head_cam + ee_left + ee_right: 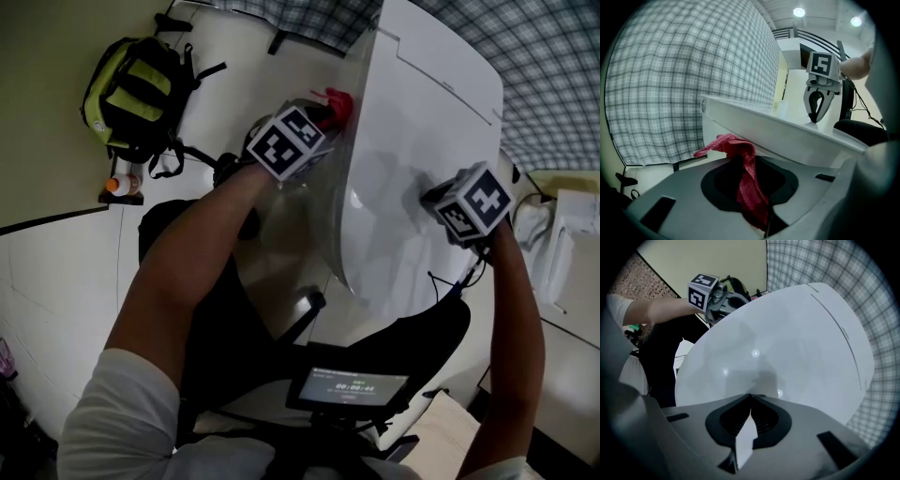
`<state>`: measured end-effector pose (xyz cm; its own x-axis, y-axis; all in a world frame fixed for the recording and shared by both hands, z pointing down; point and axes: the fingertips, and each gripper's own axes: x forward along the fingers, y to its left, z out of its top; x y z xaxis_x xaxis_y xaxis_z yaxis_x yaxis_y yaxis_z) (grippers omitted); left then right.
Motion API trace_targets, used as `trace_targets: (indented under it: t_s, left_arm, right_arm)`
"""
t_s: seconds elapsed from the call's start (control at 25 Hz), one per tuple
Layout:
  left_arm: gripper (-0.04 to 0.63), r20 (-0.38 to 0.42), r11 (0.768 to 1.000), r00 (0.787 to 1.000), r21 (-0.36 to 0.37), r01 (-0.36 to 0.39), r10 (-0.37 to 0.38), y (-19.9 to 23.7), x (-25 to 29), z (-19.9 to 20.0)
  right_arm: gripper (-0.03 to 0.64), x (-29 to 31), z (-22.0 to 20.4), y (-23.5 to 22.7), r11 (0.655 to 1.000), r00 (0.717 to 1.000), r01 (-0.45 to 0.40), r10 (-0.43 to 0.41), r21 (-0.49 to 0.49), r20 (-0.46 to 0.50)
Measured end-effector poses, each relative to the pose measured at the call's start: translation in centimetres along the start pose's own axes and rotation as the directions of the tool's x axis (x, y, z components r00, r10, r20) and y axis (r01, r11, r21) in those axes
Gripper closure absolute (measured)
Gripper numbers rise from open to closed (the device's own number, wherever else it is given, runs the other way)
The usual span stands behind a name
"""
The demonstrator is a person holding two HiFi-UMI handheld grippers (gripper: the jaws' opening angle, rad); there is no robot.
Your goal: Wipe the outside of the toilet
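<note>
The jaws of the left gripper [746, 161] pinch a red cloth [752, 192], whose free end hangs out past the tips. The jaws of the right gripper [751, 398] are pressed together on nothing, tips pointing down onto the closed lid of the white toilet [422, 122]. The cloth sits at the toilet's left flank, just under the lid's overhanging edge toward the far end; actual contact cannot be confirmed. No surface shows wetness or streaks, so the wiped area is unknown. By judgement the left side is in hand, with the lid top, right side and base still to be covered. A plaid curtain [525, 47] hangs behind. A yellow-green backpack [136, 89] and an orange bottle [122, 185] lie well apart at far left. Only the right gripper occupies the lid.
</note>
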<state>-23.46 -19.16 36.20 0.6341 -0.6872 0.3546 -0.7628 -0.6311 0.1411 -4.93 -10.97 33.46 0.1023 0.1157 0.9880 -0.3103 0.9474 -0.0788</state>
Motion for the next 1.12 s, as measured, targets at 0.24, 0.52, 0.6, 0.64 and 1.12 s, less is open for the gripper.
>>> trace_targets:
  t_s: [0.24,0.52,0.6,0.64,1.12]
  left_arm:
    - [0.518,-0.024,0.999,0.999,0.013,0.035,-0.035,-3.2,-1.7,-2.0]
    - [0.528,-0.063,0.990,0.989,0.035,0.136,-0.134,-7.9,-3.5,-4.4]
    - [0.534,-0.073,0.982,0.981,0.045,0.183,-0.180,-9.6,-4.2,-4.9]
    - [0.537,-0.081,0.977,0.976,0.053,0.208,-0.203,-10.4,-4.6,-5.1]
    - [0.551,-0.088,0.936,0.932,0.003,0.353,-0.351,-14.2,-6.6,-6.1]
  right_arm:
    - [0.612,0.1,0.2,-0.1,1.000,1.000,0.009,-0.009,0.020,-0.022]
    - [0.611,0.2,0.5,0.0,0.998,1.000,0.015,-0.016,0.061,0.002]
    - [0.611,0.1,0.6,0.0,0.997,1.000,0.021,-0.022,0.071,0.011]
    - [0.611,0.1,0.6,-0.1,0.997,1.000,0.024,-0.025,0.074,0.015]
    - [0.611,0.0,0.5,-0.3,0.995,0.999,0.052,-0.052,0.080,-0.010]
